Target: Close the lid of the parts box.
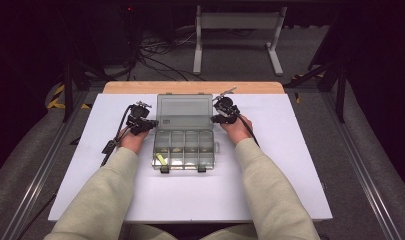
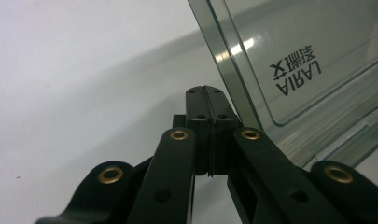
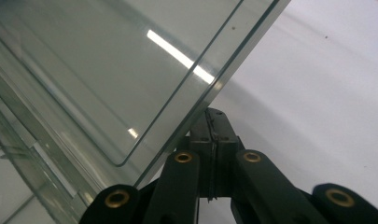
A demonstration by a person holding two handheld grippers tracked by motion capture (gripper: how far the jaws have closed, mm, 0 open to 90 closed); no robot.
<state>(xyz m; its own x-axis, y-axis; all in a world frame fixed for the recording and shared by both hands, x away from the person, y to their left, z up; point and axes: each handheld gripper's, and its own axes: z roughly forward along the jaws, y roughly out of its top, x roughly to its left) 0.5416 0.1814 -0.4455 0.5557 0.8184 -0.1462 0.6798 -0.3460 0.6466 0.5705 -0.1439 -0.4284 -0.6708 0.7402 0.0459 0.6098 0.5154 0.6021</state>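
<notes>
A clear grey plastic organiser box (image 1: 183, 148) lies open in the middle of the white table, its lid (image 1: 184, 111) swung up and back. Small yellowish parts (image 1: 161, 159) lie in some of its compartments. My left gripper (image 1: 151, 125) is shut with nothing between its jaws, right beside the lid's left edge (image 2: 233, 84). My right gripper (image 1: 215, 119) is also shut and empty, its tip (image 3: 213, 116) against the lid's right edge (image 3: 214, 88). The lid carries mirrored lettering (image 2: 296, 70) in the left gripper view.
The white table top (image 1: 280, 165) extends around the box, with a wooden strip (image 1: 192, 87) along its far edge. Beyond it stand a white frame (image 1: 237, 35) and loose cables (image 1: 160, 55) on the floor. Both cream sleeves (image 1: 270, 195) reach in from the near side.
</notes>
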